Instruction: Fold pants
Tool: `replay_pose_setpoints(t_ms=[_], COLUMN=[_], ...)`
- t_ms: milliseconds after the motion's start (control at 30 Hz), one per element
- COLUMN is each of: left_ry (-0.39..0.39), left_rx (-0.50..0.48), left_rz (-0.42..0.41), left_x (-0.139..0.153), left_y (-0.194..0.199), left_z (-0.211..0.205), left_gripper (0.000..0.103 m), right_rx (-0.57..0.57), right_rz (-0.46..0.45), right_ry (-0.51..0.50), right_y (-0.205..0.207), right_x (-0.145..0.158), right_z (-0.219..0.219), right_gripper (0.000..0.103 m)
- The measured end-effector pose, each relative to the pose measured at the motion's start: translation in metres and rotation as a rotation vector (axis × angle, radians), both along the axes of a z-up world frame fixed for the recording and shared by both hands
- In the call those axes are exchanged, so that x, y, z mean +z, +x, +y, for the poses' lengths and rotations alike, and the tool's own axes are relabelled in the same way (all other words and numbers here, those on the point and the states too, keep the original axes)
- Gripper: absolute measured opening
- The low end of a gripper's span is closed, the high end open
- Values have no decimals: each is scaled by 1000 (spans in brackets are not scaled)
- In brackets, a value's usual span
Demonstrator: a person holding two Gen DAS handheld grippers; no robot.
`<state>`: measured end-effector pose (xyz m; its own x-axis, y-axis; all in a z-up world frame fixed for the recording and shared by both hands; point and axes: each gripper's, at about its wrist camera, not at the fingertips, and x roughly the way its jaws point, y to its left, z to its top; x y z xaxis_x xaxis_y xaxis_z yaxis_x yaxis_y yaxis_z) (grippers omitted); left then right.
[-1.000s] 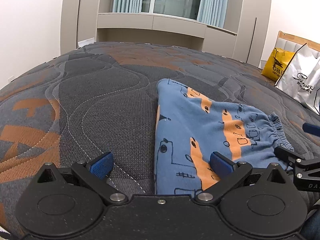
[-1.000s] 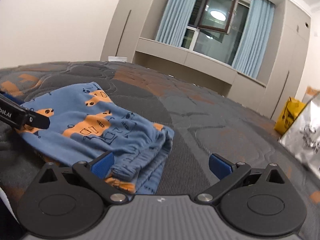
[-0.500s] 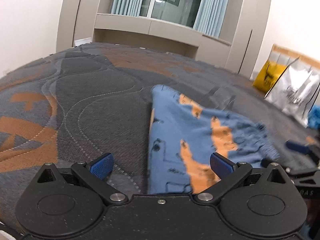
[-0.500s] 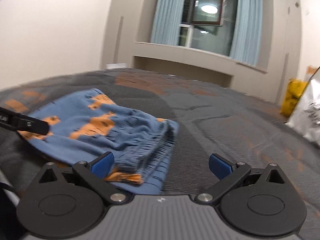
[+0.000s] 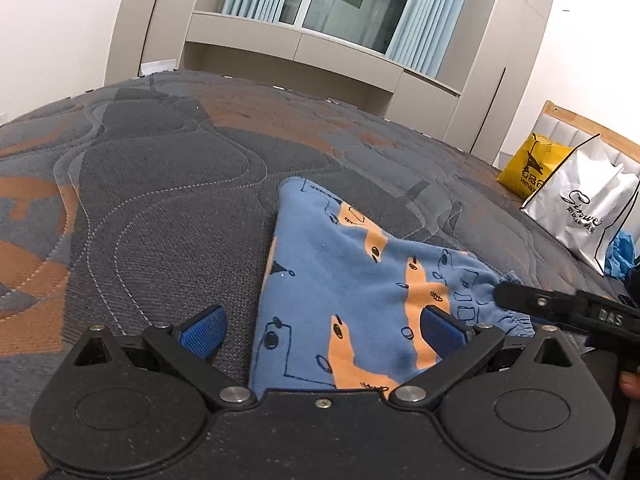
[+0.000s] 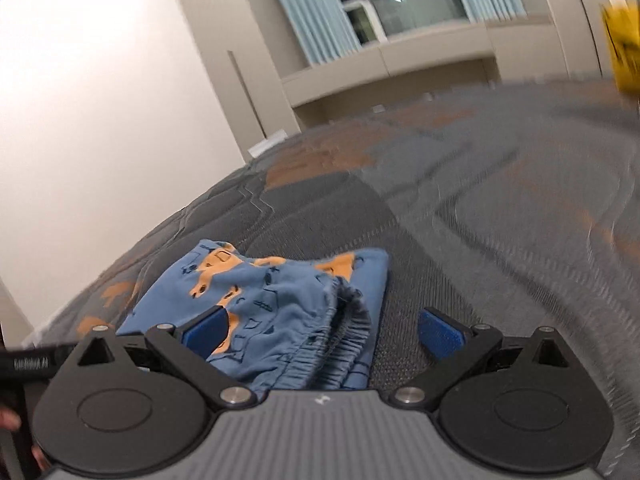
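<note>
Pants (image 5: 352, 280), folded small, lie on a grey-and-orange quilted bed (image 5: 160, 184) with bare cover on every side. Cabinets and a curtained window (image 5: 344, 4) stand beyond; two bags (image 5: 576, 200) sit far right. Left claw (image 5: 320, 328) and right claw (image 6: 324, 334) both gape wide, empty.

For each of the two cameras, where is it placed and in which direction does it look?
Left wrist: sits on the left tongs, looks across the bed toward the window; the folded blue pants lie between its open fingers, and the right tongs enter from the right edge.
Right wrist: sits on the right tongs, tilted, looks over the pants' elastic waistband toward the white wall and window; the left tongs and some fingertips show at the left edge.
Shared: pants, bed, window, yellow bag.
</note>
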<state>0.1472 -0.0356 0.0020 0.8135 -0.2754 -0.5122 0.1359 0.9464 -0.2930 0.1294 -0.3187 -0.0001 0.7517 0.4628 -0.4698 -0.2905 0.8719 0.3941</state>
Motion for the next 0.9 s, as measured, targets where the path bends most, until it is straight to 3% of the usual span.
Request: replay_pose_setpoints(t_ms=[133,233,467,567,900], left_ry=[8,-5,-107,-116,-79], left_rx=[-2,-4,-27,-39,7], left_rz=[1,-1,-3,-6,22], left_x=[-3,-3,0,2,-2], left_y=[4,3,1,2,7], left_z=[-2,-2,8,6,3], left_gripper=[102,102,102,94,74], right_rx=[-8,64,122,116,61], right_rz=[14,19,45,53,26], right_ry=[66,119,208,260,111], right_y=[3,1,-8,-10,-15], right_x=[-7,-11,-8,-10,-7], right_z=[-5,-4,-13,-19,-1], right_gripper=[103,103,103,102,90])
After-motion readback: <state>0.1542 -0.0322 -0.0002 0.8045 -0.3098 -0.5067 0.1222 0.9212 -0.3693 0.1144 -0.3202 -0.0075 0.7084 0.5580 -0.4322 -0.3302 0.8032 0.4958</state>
